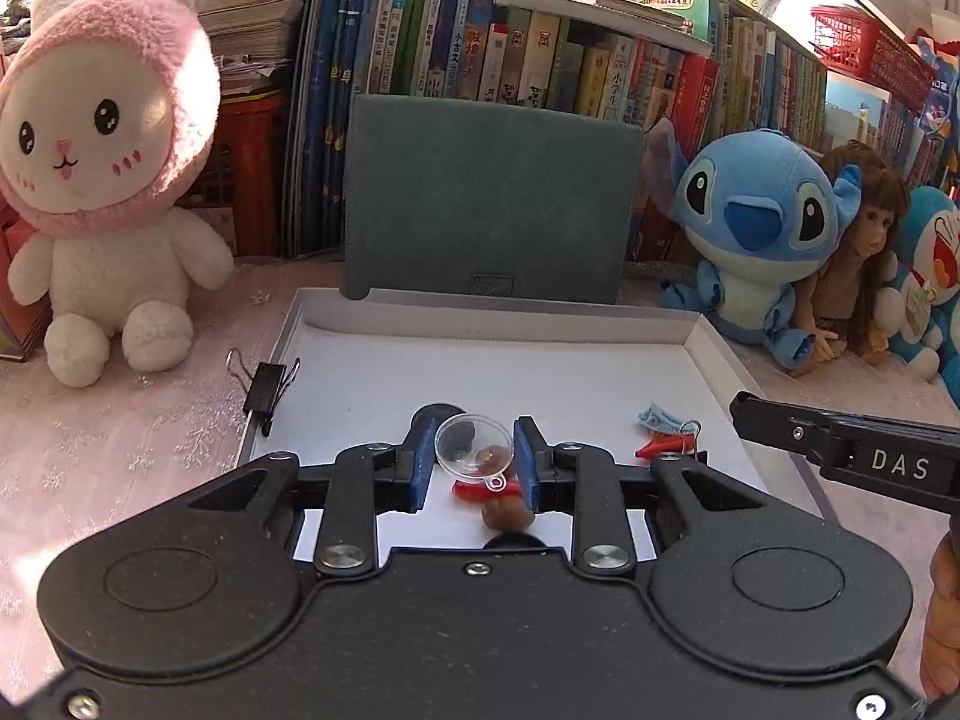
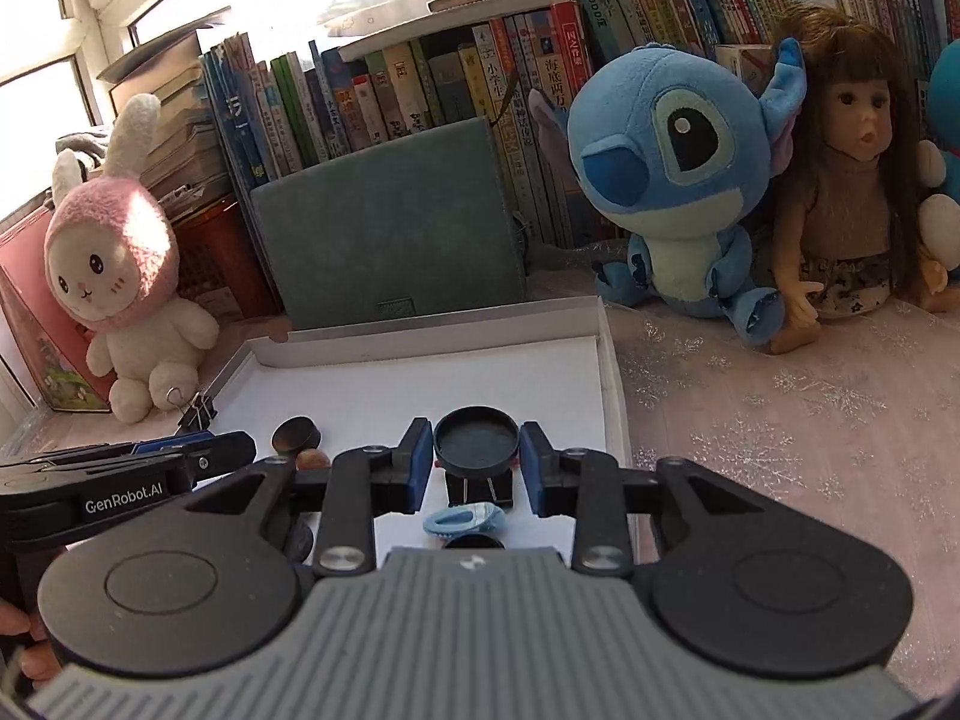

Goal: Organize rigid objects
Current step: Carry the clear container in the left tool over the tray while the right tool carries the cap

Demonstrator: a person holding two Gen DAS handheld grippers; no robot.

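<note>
My left gripper (image 1: 474, 456) is shut on a small clear plastic funnel (image 1: 473, 445) and holds it over the white box tray (image 1: 540, 324). Below it lie a red piece (image 1: 480, 491) and a brown nut-like piece (image 1: 507, 513). My right gripper (image 2: 477, 459) is shut on a round black lid (image 2: 477, 440) over the same tray (image 2: 420, 339). Under it lie a black binder clip (image 2: 480, 489) and a light blue piece (image 2: 462, 521). A black disc (image 2: 295, 434) lies in the tray to the left.
A black binder clip (image 1: 267, 387) sits on the tray's left rim. Red and blue small pieces (image 1: 663, 429) lie at the tray's right. A green case (image 1: 489, 198) stands behind the tray. A rabbit plush (image 1: 102, 180), Stitch plush (image 1: 756, 240), doll (image 2: 852, 180) and books line the back.
</note>
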